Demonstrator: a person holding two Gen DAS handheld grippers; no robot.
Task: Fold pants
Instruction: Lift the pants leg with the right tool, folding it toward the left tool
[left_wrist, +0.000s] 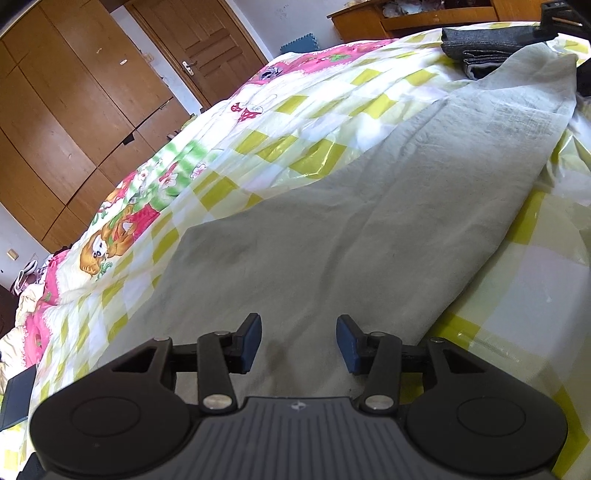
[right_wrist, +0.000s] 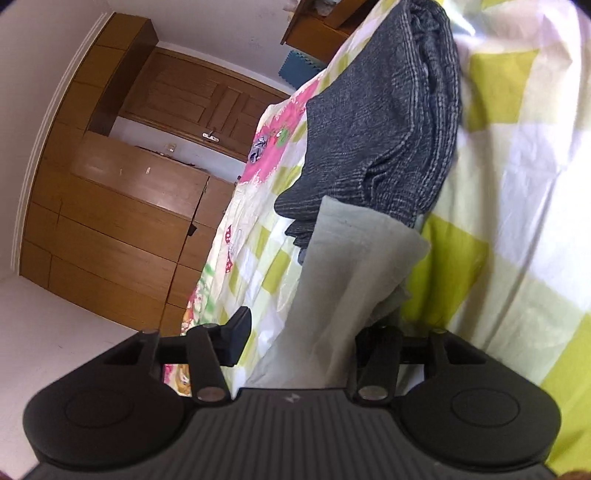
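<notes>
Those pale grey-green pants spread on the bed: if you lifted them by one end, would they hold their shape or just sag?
Probably sag. The pale grey-green pants lie wrinkled and follow the checked bedsheet beneath, so they look floppy. The cloth looks thin, so likely light. Its matte weave suggests it would not slip easily from the right tool, where one end already drapes loosely.

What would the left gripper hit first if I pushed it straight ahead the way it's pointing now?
The left gripper points down at the light grey pants spread on the checkered bedsheet, so it would likely meet that fabric first, just beyond its open jaws. Exact depth is hard to judge.
</notes>
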